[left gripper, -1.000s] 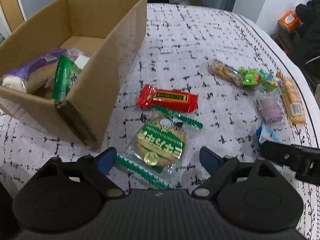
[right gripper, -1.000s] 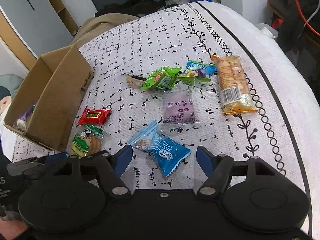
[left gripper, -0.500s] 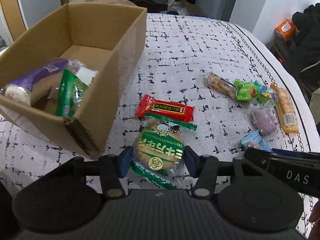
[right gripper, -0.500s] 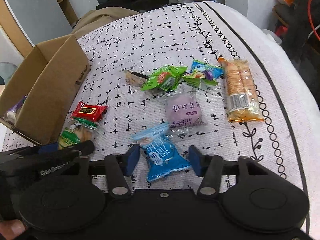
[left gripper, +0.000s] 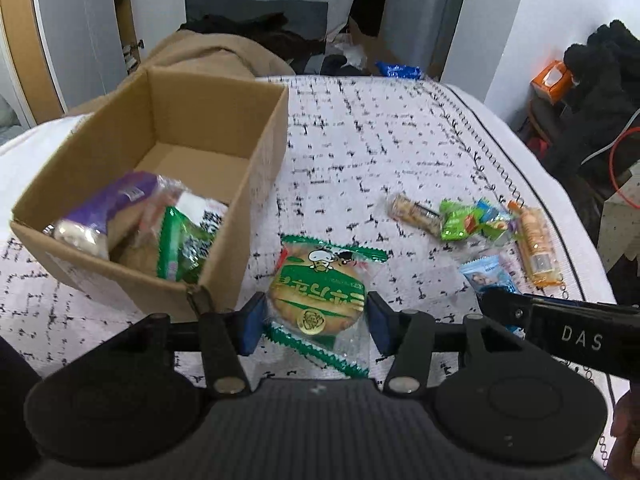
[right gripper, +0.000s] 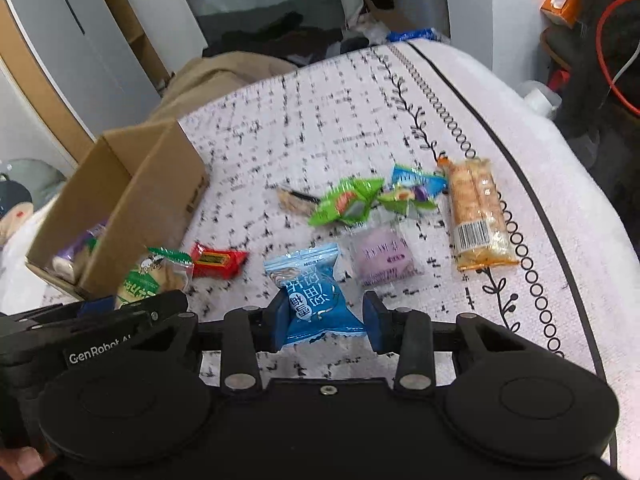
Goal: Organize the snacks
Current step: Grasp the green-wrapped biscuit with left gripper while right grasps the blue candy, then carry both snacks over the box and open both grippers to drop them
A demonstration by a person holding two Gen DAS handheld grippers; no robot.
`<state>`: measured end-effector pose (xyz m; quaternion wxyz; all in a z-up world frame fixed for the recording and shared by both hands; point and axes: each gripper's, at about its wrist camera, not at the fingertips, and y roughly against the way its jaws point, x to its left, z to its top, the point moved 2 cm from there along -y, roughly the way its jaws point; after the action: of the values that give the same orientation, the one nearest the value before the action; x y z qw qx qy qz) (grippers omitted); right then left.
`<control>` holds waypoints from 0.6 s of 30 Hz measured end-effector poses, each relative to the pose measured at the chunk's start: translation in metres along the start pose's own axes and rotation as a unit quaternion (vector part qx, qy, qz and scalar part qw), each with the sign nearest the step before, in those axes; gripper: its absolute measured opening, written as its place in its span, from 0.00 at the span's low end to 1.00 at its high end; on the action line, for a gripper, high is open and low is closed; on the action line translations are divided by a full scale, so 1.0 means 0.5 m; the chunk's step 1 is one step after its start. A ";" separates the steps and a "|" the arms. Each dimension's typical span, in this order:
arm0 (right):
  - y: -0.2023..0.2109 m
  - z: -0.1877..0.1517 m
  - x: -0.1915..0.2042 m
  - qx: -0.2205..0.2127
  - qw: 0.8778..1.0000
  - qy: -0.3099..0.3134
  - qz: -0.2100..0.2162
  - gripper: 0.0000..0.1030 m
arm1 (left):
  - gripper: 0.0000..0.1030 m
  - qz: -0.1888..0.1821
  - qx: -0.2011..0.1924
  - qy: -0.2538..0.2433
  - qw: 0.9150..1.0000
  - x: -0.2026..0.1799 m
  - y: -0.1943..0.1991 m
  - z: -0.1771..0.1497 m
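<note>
Between left gripper (left gripper: pixel 316 320) pads: green cookie pack (left gripper: pixel 318 294), clamped at sides, lifted beside cardboard box (left gripper: pixel 240 200), presumably for drop-in. Right gripper (right gripper: pixel 322 320) clamps blue candy pouch (right gripper: pixel 312 300) the same way. Versus 1 s ago: both sets of jaws were wide open with packs flat on bedspread (right gripper: pixel 328 120); now closed, raised.

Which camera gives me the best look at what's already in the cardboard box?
The left wrist view: it looks down into the cardboard box, showing a purple packet and a green packet. The right wrist view shows mostly its outer wall, with only a sliver of contents.
</note>
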<state>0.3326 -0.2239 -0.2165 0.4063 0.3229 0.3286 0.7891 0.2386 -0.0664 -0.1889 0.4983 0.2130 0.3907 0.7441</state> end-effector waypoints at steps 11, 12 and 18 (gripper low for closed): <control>0.055 0.024 0.038 -0.052 0.998 0.008 0.024 0.36 | 0.51 0.005 -0.035 -0.002 0.999 0.017 0.069 0.035; 0.061 0.027 0.042 -0.058 0.998 0.010 0.025 0.36 | 0.51 0.005 -0.037 -0.002 0.999 0.020 0.075 0.039; 0.082 0.041 0.070 -0.085 0.995 0.016 0.042 0.36 | 0.50 0.010 -0.052 0.000 0.999 0.035 0.104 0.061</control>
<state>0.3148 -0.2073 -0.1644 0.3933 0.2881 0.2532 0.8355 0.2230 -0.0497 -0.1303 0.5015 0.1909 0.3494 0.7681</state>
